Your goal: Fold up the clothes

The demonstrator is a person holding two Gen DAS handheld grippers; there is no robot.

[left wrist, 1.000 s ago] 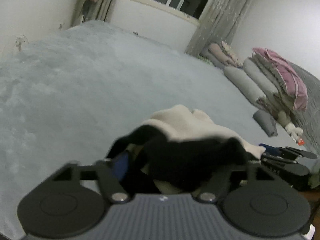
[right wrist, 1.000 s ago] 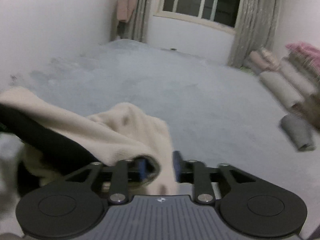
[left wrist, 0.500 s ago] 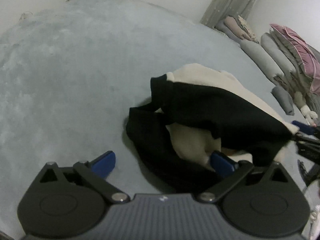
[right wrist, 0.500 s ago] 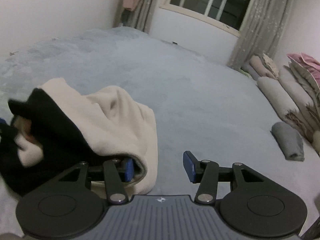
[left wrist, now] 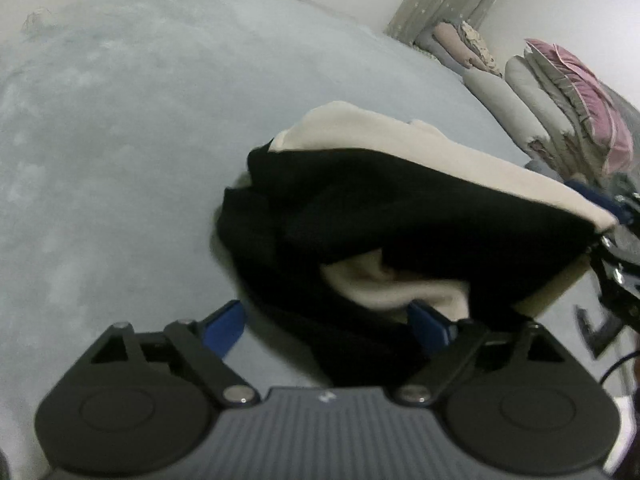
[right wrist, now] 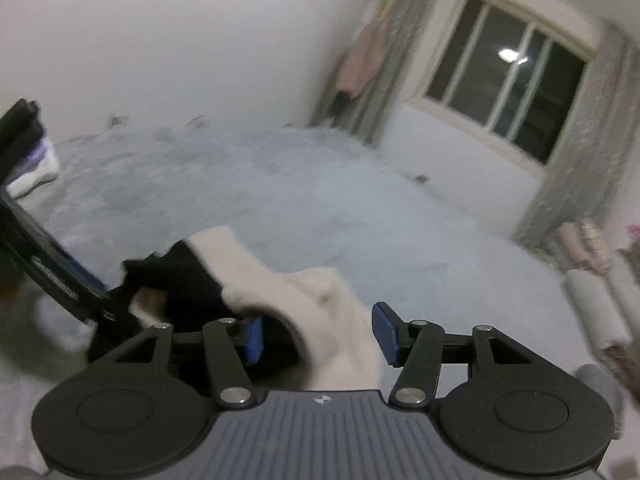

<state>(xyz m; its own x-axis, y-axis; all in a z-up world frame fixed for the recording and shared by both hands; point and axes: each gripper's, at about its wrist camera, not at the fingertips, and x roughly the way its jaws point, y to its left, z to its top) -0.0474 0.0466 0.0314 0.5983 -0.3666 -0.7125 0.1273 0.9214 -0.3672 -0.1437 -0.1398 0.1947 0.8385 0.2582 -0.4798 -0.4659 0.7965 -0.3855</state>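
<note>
Left hand-held gripper (left wrist: 326,326): jaws closing, set wide around black cloth, not pinched.
Right hand-held gripper (right wrist: 318,334): jaws closing, cream cloth lying between the pads, not pressed.
Garment (left wrist: 400,216): black and cream, bunched on the grey bed (left wrist: 120,140).

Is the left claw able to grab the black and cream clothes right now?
Probably yes. The left claw is closing with the black and cream clothes bunched right between its blue pads, and nothing blocks the way.
</note>
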